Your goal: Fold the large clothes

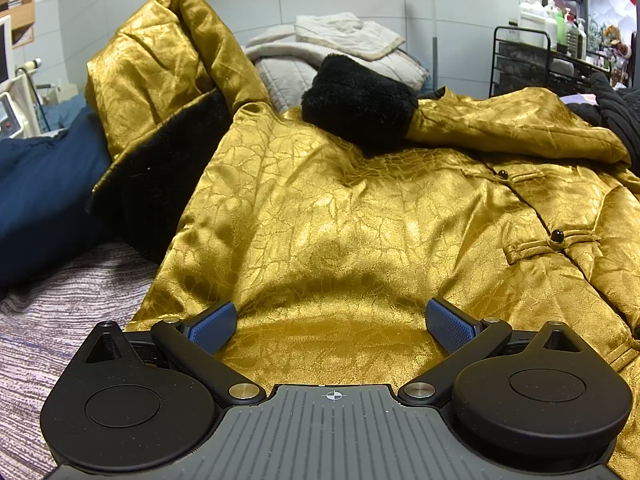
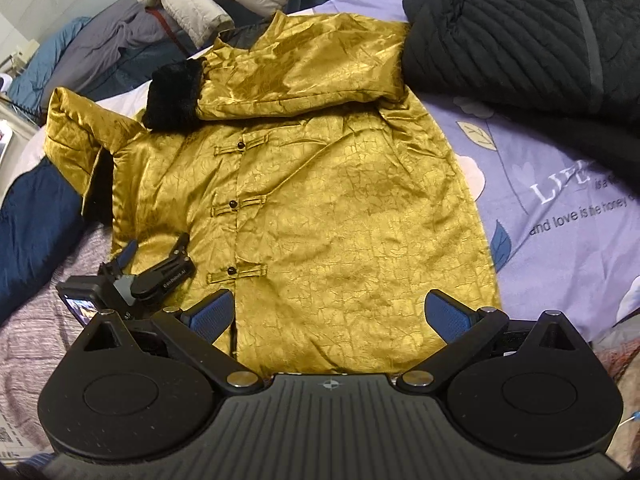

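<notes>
A gold satin jacket with knot buttons lies front up on the bed; it also fills the left wrist view. One sleeve with a black fur cuff is folded across the chest; the cuff shows too in the left wrist view. The other sleeve stands up at the left, black lining showing. My left gripper is open, low over the jacket's left hem; it also shows in the right wrist view. My right gripper is open above the bottom hem.
A black quilted jacket lies at the right on the lilac printed sheet. A navy garment lies at the left. Beige quilted clothes are piled behind. A black wire rack with bottles stands far right.
</notes>
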The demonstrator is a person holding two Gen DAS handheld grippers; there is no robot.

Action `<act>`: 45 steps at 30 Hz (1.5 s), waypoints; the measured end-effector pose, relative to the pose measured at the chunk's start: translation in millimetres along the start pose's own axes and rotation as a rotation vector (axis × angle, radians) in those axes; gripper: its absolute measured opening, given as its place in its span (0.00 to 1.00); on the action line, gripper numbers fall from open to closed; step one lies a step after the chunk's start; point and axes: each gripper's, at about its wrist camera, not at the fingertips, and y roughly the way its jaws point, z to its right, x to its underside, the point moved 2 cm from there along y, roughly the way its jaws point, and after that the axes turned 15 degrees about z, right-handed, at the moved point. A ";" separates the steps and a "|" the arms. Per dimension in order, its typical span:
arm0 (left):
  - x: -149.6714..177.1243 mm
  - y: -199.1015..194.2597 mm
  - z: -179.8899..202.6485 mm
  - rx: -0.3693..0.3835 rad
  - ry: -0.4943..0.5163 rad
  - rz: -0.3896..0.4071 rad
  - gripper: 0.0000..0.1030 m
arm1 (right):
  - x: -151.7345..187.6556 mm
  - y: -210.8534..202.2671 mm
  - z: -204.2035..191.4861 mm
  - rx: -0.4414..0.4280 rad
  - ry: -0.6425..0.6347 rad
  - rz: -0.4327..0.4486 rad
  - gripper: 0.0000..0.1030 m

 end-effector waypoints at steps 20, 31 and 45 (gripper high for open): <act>0.2 0.0 0.0 0.000 0.000 0.001 1.00 | 3.8 51.0 7.6 -0.114 0.191 0.058 0.99; 0.2 0.0 -0.1 0.000 0.000 0.001 1.00 | 3.0 85.5 -16.2 -0.256 0.227 0.087 0.99; 0.2 0.1 -0.1 -0.001 0.000 0.002 1.00 | -8.1 80.8 -9.8 -0.254 0.198 0.120 0.99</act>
